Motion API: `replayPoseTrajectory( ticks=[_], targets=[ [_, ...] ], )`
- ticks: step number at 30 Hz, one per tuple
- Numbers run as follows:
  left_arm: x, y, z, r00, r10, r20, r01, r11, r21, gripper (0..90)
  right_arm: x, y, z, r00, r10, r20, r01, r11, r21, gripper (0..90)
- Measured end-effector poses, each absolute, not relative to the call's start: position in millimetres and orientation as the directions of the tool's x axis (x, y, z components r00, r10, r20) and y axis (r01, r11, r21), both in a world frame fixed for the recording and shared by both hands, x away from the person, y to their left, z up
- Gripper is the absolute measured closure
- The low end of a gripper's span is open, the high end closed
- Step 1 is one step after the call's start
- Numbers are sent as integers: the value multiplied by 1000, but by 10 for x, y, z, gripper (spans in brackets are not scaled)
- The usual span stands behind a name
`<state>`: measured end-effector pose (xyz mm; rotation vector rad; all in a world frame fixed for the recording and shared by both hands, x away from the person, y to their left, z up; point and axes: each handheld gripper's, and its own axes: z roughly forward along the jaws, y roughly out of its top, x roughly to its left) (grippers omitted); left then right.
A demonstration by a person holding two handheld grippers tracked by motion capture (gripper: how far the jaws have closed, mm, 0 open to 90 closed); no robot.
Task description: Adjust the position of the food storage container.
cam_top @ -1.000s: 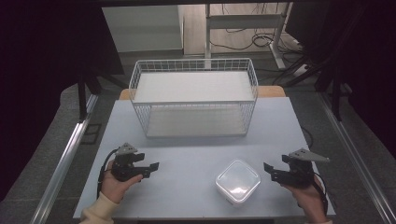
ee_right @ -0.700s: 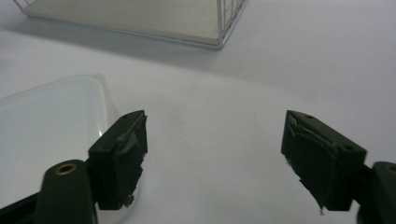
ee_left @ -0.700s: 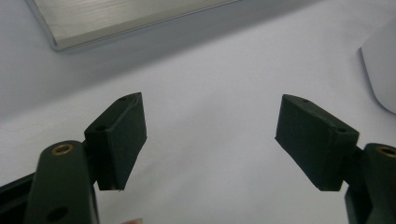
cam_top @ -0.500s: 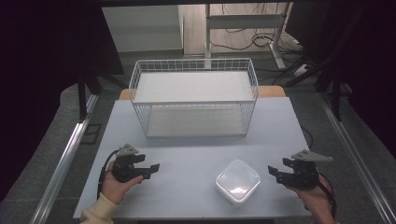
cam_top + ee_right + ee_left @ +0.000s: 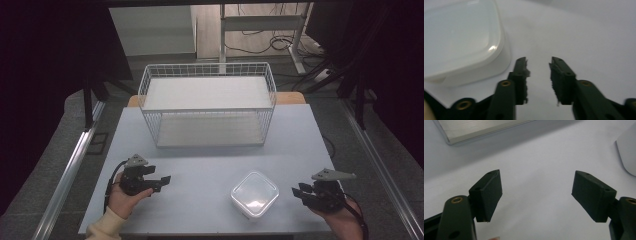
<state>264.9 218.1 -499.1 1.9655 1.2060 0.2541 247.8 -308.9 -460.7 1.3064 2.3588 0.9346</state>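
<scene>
On the pale table (image 5: 200, 165), toward six o'clock in the high view, we see a white lidded container (image 5: 254, 194) standing flat, and we take it as the thing in hand, since it lies between the two grippers and nearer the right one. At eight o'clock a hand holds the left gripper (image 5: 161, 183), pointing toward three o'clock, well apart from the container. In the left gripper view its jaws stand wide, with nothing but bare table between them (image 5: 536, 192), and an edge of the container (image 5: 627, 155) peeks in at two o'clock. At four o'clock in the high view the right gripper (image 5: 299, 192) points toward nine o'clock, just beside the container but not touching it. In the right gripper view we see its jaws narrow (image 5: 538, 72), having just been closing, with only table surface in the gap and nothing gripped. There the container (image 5: 459, 37) sits at ten o'clock, its glossy lid catching a highlight, its side close to the left jaw; we cannot tell whether the two touch, though a strip of table seems to show between them. At twelve o'clock in the high view a white wire basket (image 5: 207, 107) stands on the far half of the table, well apart from both grippers and from the container
</scene>
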Motion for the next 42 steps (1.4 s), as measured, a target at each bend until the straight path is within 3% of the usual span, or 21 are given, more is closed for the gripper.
replayPoseTrajectory(
  ticks=[3,9,42],
  targets=[
    [2651,2184,-4990,523,818,-239,665,-216,715,238,2429,-3034,-4631,-579,814,50,664,435,608,790],
    [2651,2192,-4988,521,818,-244,666,-211,715,238,2404,-2938,-4686,-625,779,44,659,497,565,890],
    [2667,2211,-4986,522,813,-259,671,-203,713,238,2548,-2595,-4757,-634,772,48,650,499,573,894]
  ],
)
